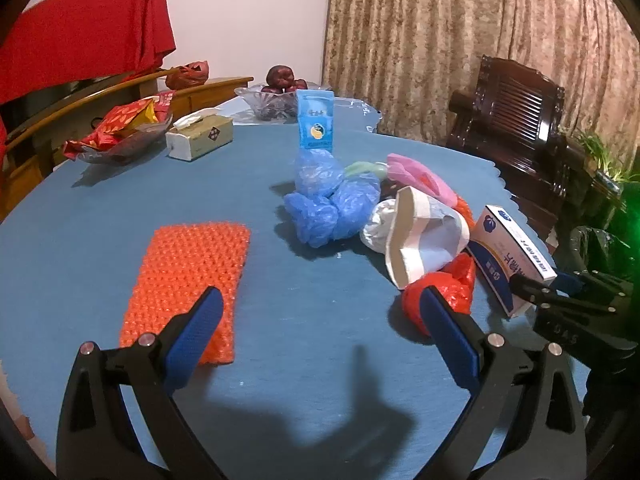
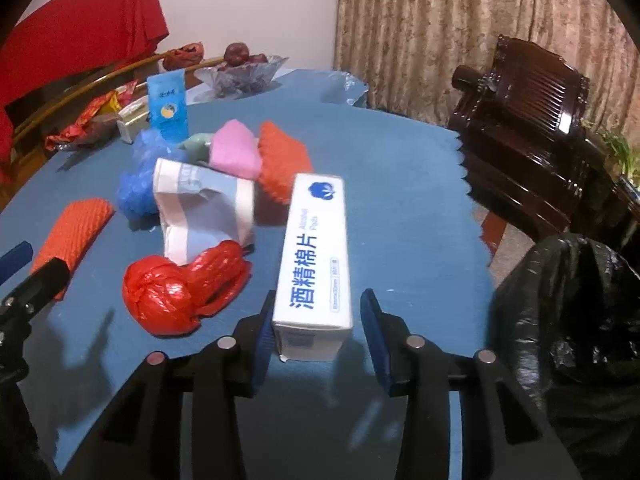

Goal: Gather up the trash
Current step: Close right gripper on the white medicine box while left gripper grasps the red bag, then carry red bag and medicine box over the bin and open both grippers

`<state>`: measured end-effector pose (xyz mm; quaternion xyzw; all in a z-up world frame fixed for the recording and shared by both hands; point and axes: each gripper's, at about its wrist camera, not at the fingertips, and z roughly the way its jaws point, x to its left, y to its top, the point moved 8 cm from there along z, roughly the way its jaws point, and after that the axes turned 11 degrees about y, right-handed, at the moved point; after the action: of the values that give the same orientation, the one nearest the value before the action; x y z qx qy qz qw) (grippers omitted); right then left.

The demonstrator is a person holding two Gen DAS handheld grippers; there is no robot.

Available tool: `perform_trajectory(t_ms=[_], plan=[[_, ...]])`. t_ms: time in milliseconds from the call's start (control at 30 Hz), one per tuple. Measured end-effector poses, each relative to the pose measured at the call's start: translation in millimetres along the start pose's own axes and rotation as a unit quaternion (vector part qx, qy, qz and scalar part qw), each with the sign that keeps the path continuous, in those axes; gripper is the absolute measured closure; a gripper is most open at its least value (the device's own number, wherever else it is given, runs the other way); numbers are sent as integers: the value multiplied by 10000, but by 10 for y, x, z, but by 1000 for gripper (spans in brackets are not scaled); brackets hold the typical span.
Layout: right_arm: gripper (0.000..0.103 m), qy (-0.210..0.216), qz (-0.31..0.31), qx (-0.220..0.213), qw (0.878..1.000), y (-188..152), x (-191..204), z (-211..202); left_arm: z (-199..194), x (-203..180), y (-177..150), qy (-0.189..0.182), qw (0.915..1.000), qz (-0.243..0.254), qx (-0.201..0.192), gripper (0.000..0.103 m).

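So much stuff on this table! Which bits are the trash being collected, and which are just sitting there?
Trash job: alcohol pads box, red plastic bag, crushed paper cup, blue bags, orange foam net, black bin bag.

Lying about: tissue box, fruit bowl, wooden chair.

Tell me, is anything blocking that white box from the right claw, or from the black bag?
Nothing visible does. The white box already sits between the open right gripper fingers, and the black trash bag hangs just off the table edge, unobstructed.
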<state>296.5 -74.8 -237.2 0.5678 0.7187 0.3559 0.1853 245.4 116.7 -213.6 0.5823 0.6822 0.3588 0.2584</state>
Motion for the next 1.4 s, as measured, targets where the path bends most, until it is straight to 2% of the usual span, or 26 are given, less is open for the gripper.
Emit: perform_trajectory(t_ms=[100, 200, 233, 300, 467, 667, 700, 800, 900, 967, 1033, 1133, 1400], plan=[[51, 138, 95, -105, 9998, 27, -6, 4, 5, -48, -27, -24, 10000, 34, 21, 7], [51, 254, 298, -116, 9992, 49, -22, 64, -3, -74, -24, -31, 10000, 70, 12, 7], [53, 247, 299, -71, 9992, 42, -25, 91, -2, -78, -19, -31, 10000, 79, 11, 7], [73, 325, 314, -17, 9990, 23, -26, 109, 1, -89, -13, -34, 10000, 84, 0, 7], [73, 269, 308, -220, 9989, 43, -104, -58, 27, -216, -15, -160, 9998, 113, 34, 8], [73, 185, 338, -354, 9986, 95, -241, -229, 70, -572, -27, -429, 9987, 249, 67, 8], [73, 177, 353, -359, 9986, 94, -258, -238, 98, -629, -43, -443, 9986, 281, 100, 9], [73, 138, 380, -381, 9985, 85, -316, -270, 182, -746, -93, -455, 9980, 378, 231, 23], [73, 152, 418, -382, 9983, 68, -367, -287, 284, -825, -154, -440, 9973, 421, 420, 26], [73, 167, 434, -377, 9982, 57, -392, -290, 342, -858, -189, -457, 9964, 429, 564, 33], [73, 164, 439, -378, 9982, 47, -403, -299, 369, -896, -231, -584, 9948, 454, 703, 56], [73, 193, 488, -377, 9979, 29, -418, -313, 340, -936, -239, -597, 9947, 529, 656, 64], [73, 237, 500, -444, 9975, 29, -415, -430, 85, -930, -156, -543, 9969, 441, 370, 68]])
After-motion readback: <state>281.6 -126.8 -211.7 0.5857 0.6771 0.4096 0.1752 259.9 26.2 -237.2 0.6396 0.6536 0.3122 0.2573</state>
